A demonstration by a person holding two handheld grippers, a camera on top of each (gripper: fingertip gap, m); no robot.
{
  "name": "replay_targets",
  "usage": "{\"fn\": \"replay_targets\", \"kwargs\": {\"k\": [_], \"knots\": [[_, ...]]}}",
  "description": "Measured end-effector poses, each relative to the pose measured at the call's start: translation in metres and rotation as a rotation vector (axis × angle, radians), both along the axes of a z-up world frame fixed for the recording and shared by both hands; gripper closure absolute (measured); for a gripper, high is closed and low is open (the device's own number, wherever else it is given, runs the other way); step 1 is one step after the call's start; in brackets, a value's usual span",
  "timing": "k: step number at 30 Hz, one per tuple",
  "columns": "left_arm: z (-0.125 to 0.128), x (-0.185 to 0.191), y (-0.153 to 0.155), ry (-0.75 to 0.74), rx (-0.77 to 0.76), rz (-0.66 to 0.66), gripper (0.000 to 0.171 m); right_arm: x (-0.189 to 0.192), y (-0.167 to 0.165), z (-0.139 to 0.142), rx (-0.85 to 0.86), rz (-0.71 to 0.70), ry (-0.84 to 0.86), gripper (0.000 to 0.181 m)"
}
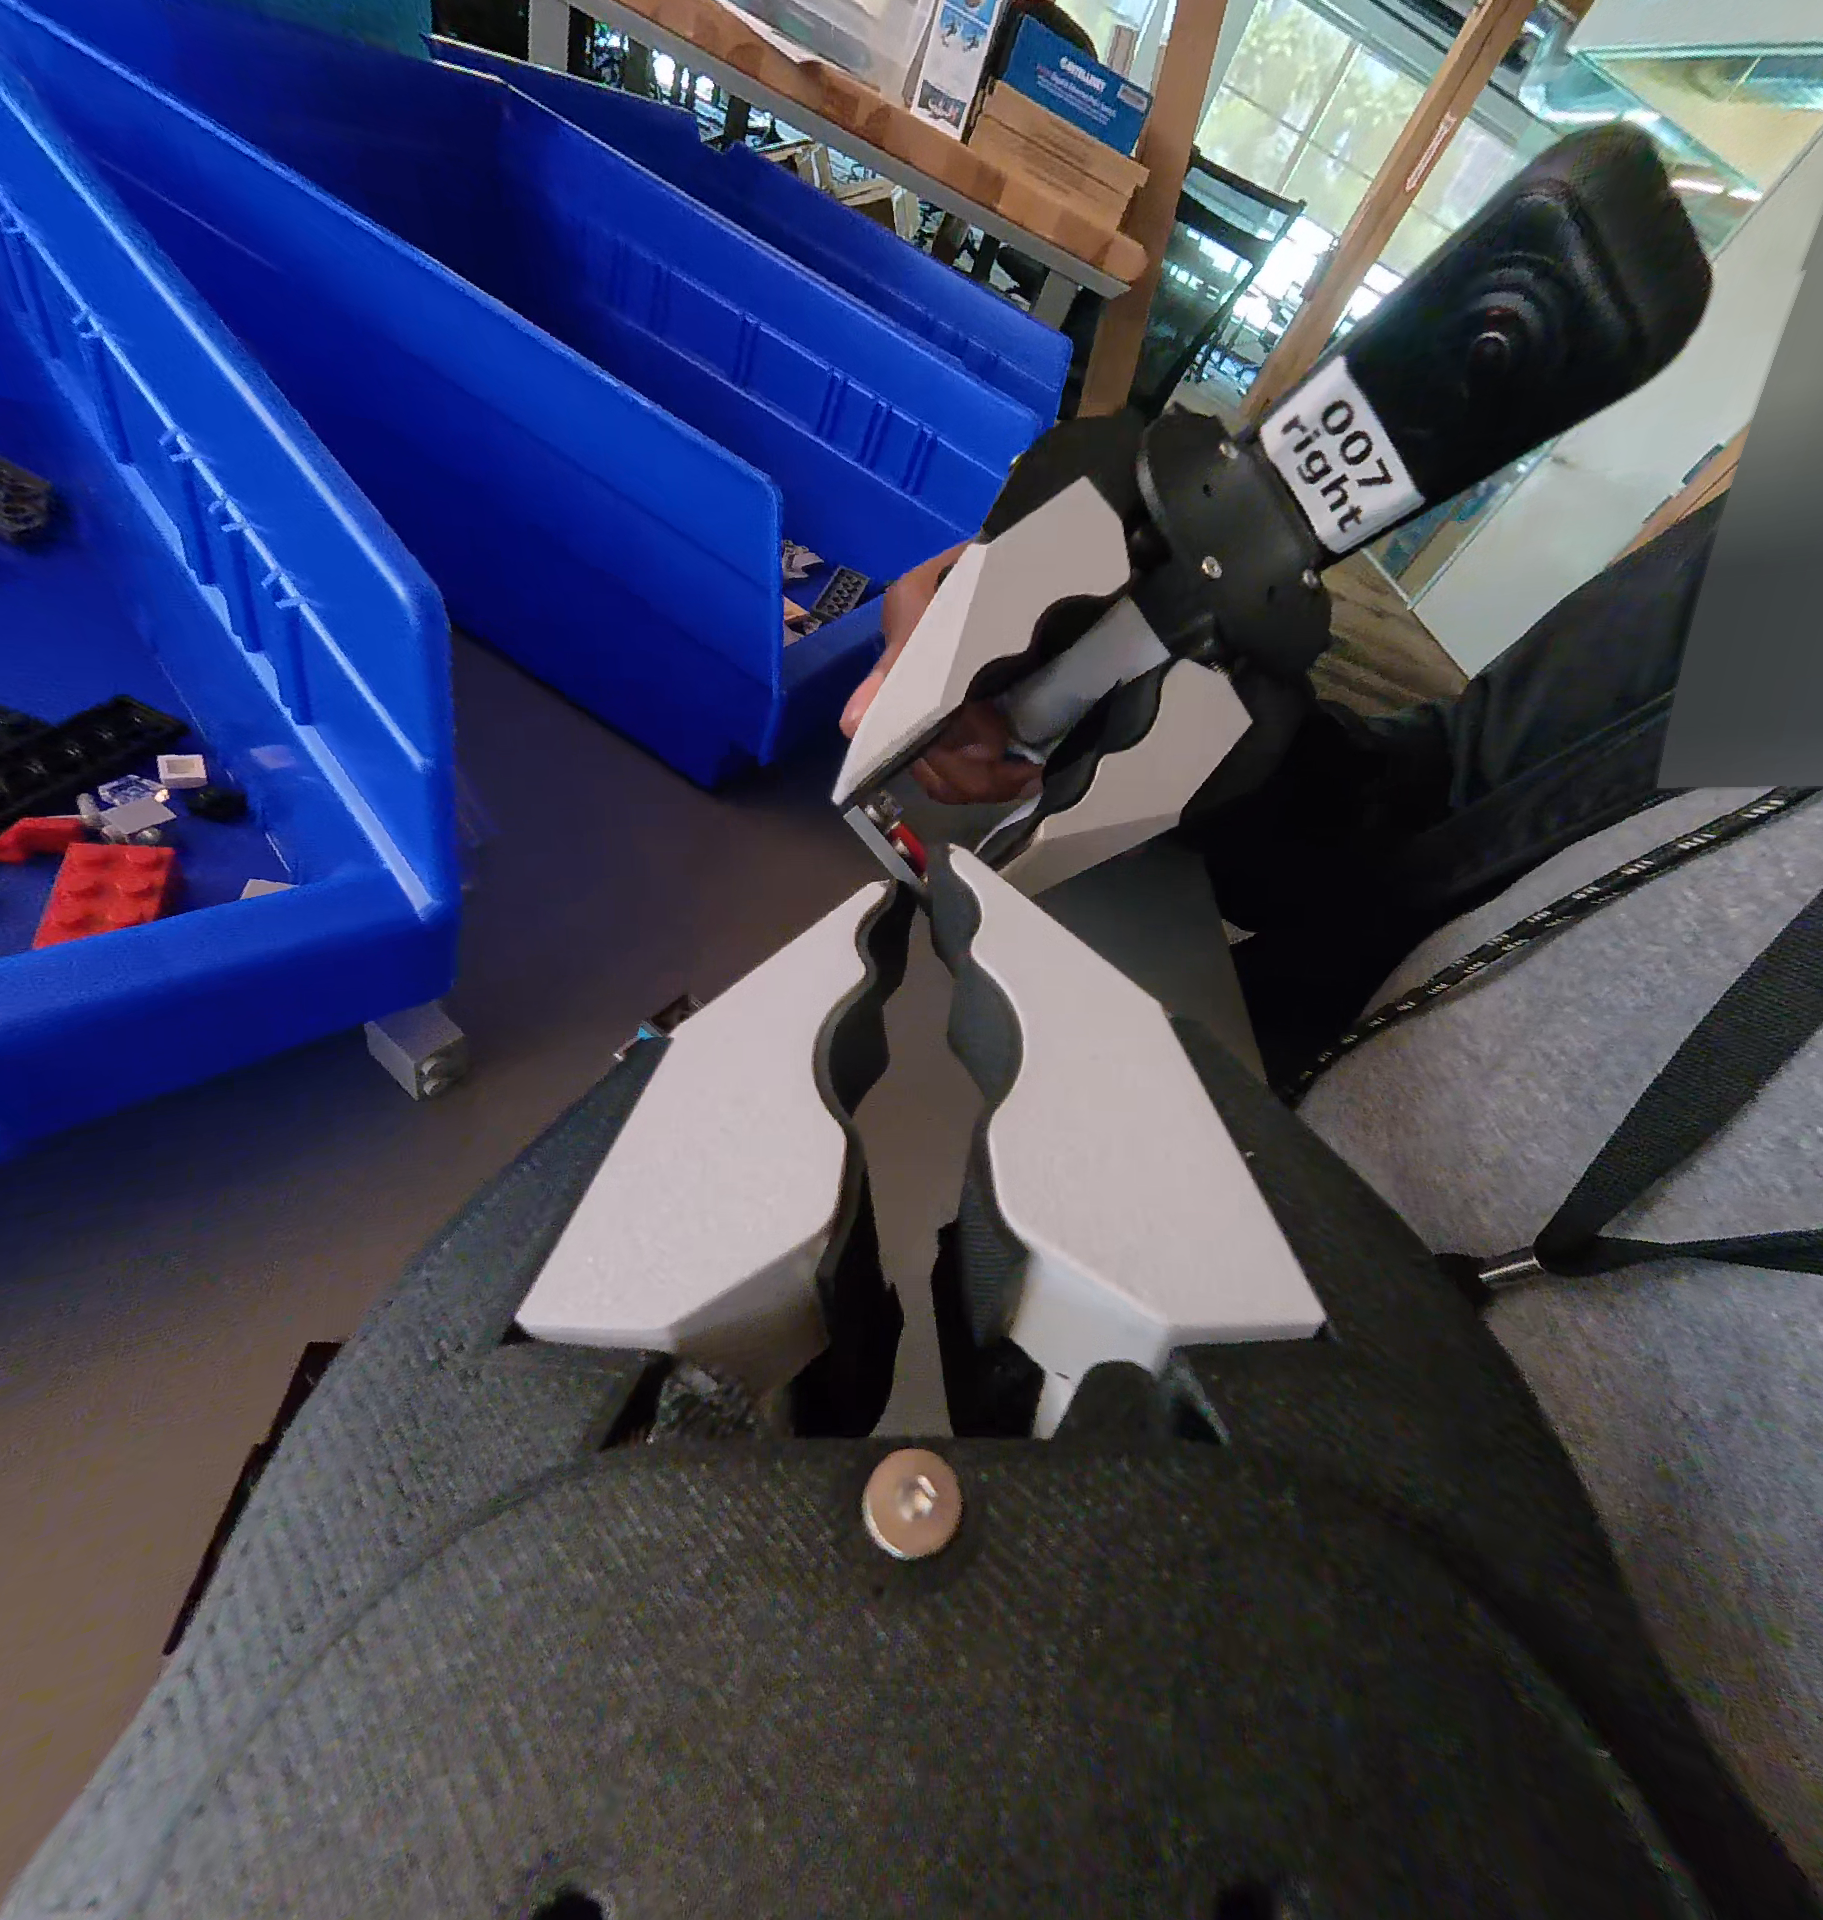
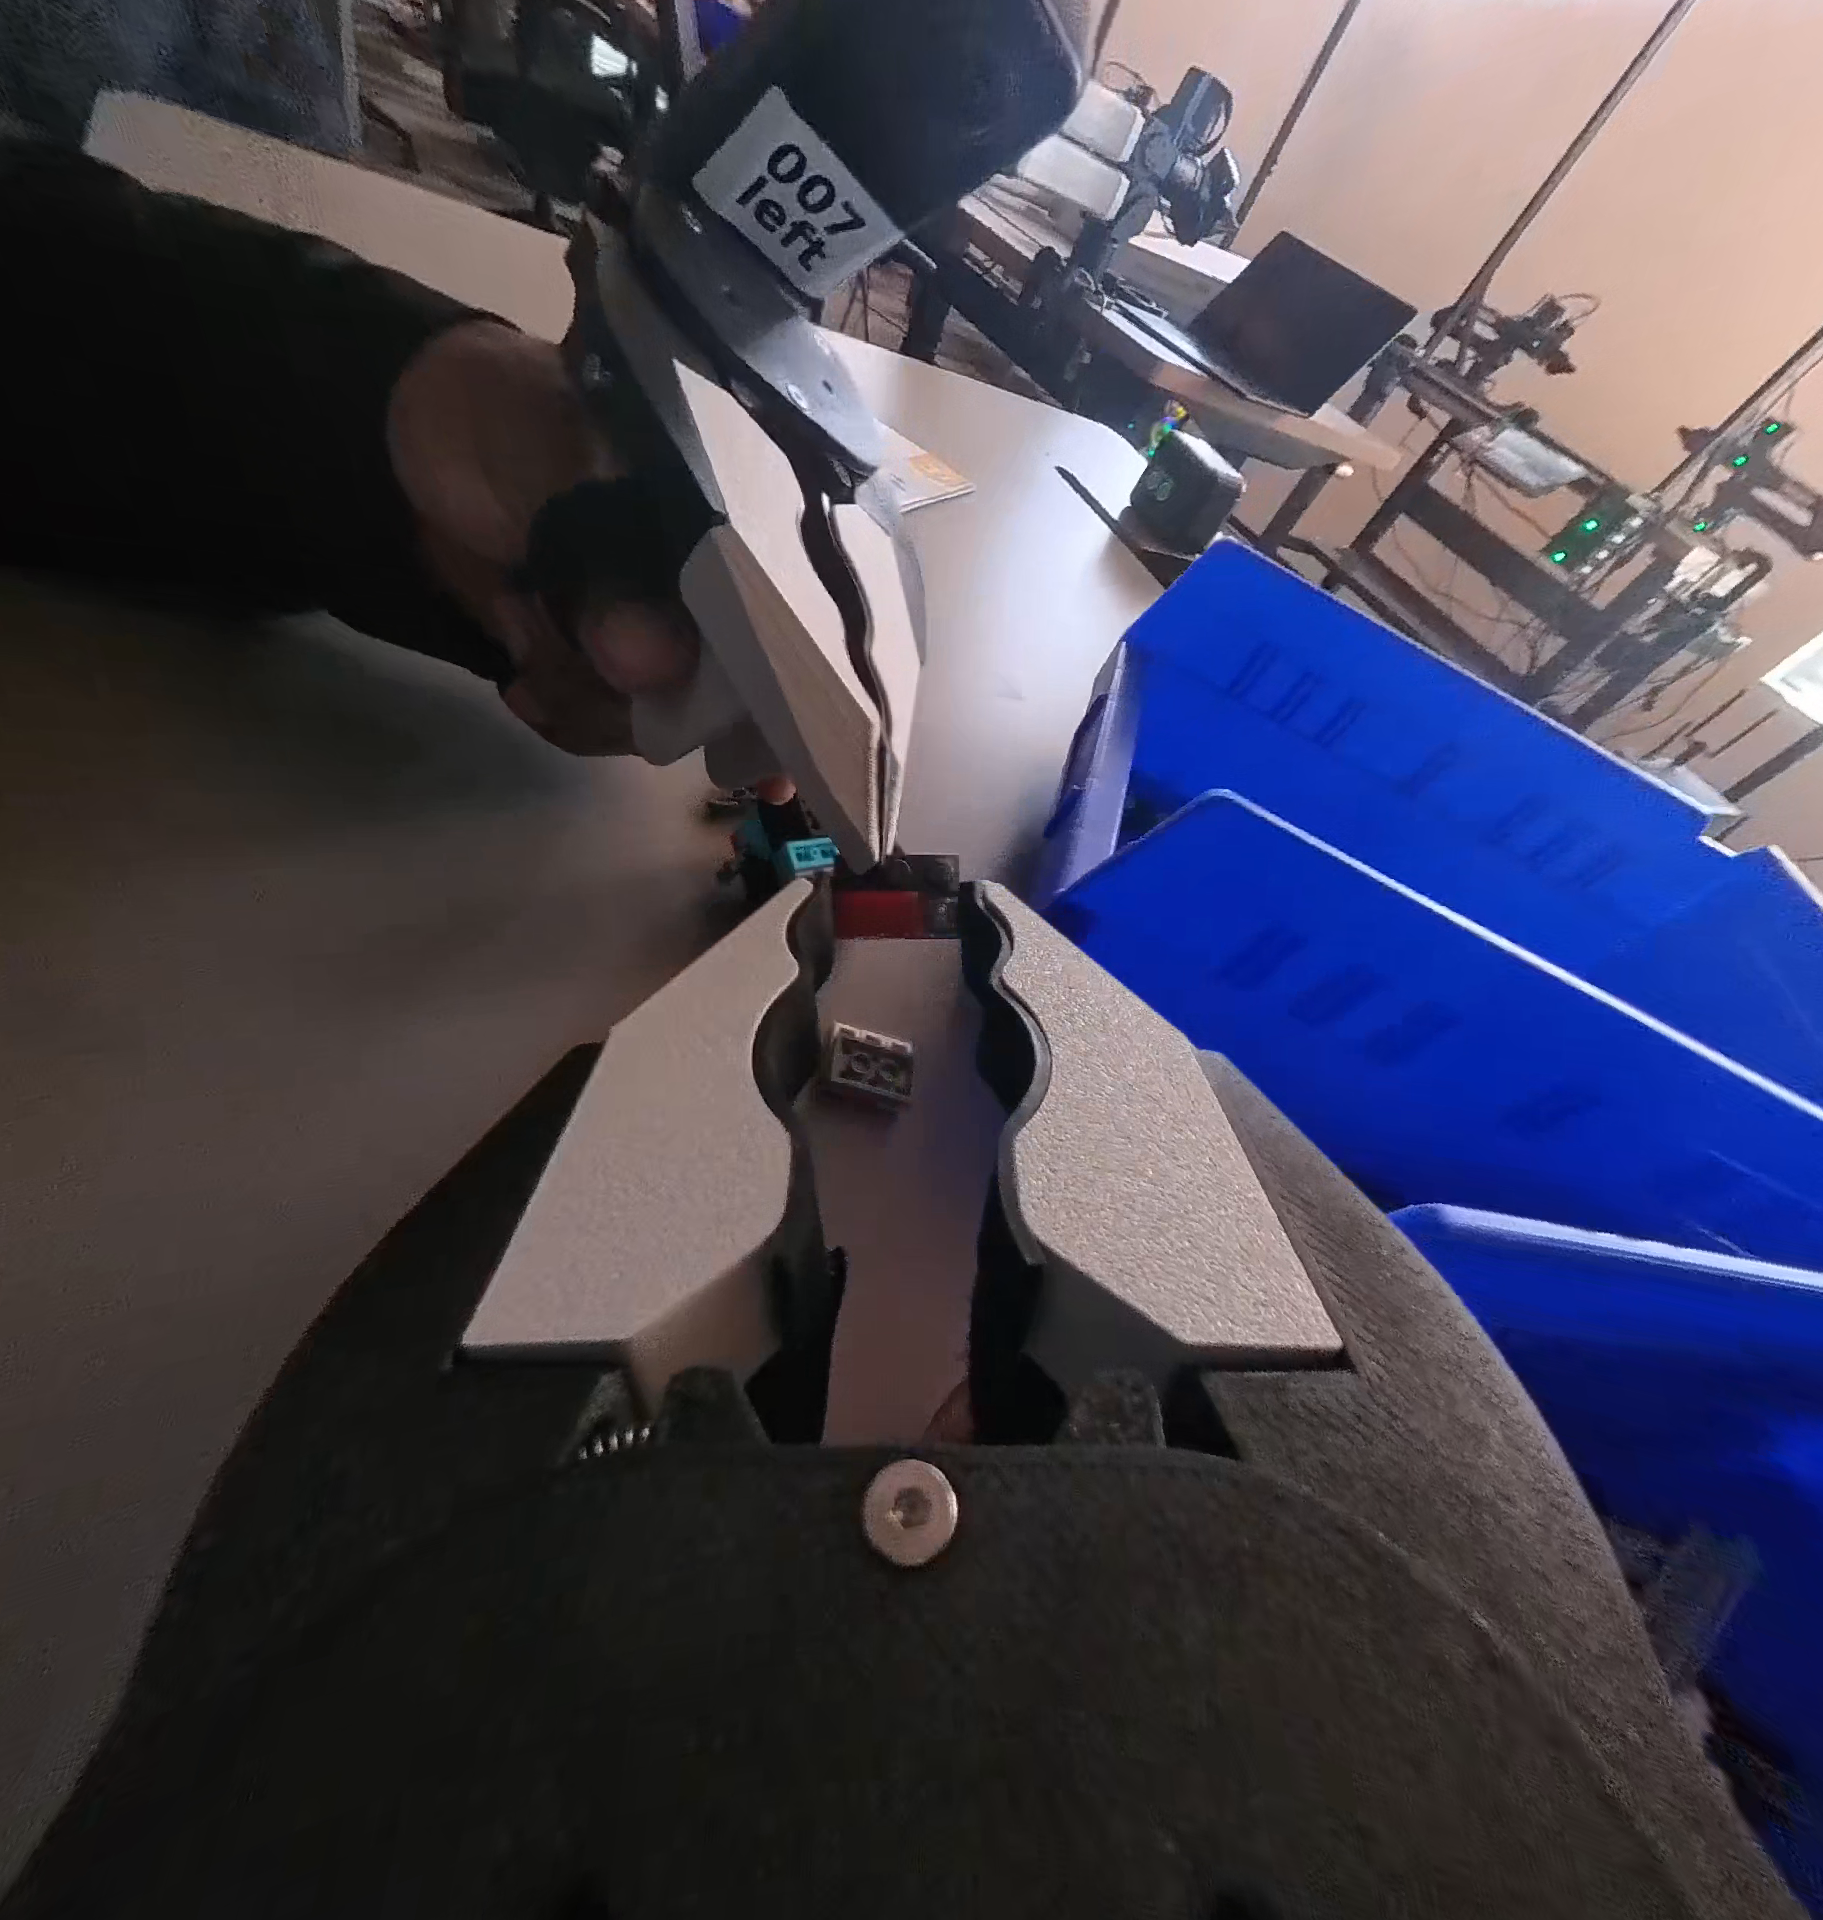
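The bins (image 1: 595, 343) at the upper left are glossy blue plastic, smooth and ribbed, catching the light. The table (image 1: 616, 883) beneath looks matt grey and smooth. The left gripper (image 1: 922, 894) has matt, finely grained pale plastic fingers (image 1: 741, 1143) with wavy black rubbery pads, set in a rough, woven-looking black body fixed with a shiny metal screw (image 1: 912, 1503). The bricks (image 1: 107, 888) in the bin are shiny hard plastic. At right, a grey sweater (image 1: 1613, 1143) looks soft and felted. The shelf (image 1: 917, 135) at the top is bare wood.
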State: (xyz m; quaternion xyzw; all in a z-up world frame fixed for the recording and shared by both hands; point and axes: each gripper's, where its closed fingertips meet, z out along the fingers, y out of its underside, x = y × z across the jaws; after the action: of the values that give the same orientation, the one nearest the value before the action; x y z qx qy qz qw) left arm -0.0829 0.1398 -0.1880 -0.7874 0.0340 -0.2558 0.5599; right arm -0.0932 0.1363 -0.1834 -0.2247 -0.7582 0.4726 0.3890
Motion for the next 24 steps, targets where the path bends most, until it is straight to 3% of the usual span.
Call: {"fn": "replay_targets", "kwargs": {"k": [7, 17, 24], "knots": [[0.0, 0.0, 0.0, -0.013, 0.005, -0.009, 0.17, 0.001, -0.001, -0.001, -0.085, 0.031, -0.067, 0.156], [-0.002, -0.005, 0.003, -0.289, -0.062, 0.004, 0.156, -0.006, 0.0, -0.011, 0.254, -0.054, 0.137, 0.155], [0.001, -0.008, 0.003, -0.349, -0.049, 0.017, 0.166, -0.007, -0.003, -0.008, 0.364, -0.062, 0.246, 0.155]]}}
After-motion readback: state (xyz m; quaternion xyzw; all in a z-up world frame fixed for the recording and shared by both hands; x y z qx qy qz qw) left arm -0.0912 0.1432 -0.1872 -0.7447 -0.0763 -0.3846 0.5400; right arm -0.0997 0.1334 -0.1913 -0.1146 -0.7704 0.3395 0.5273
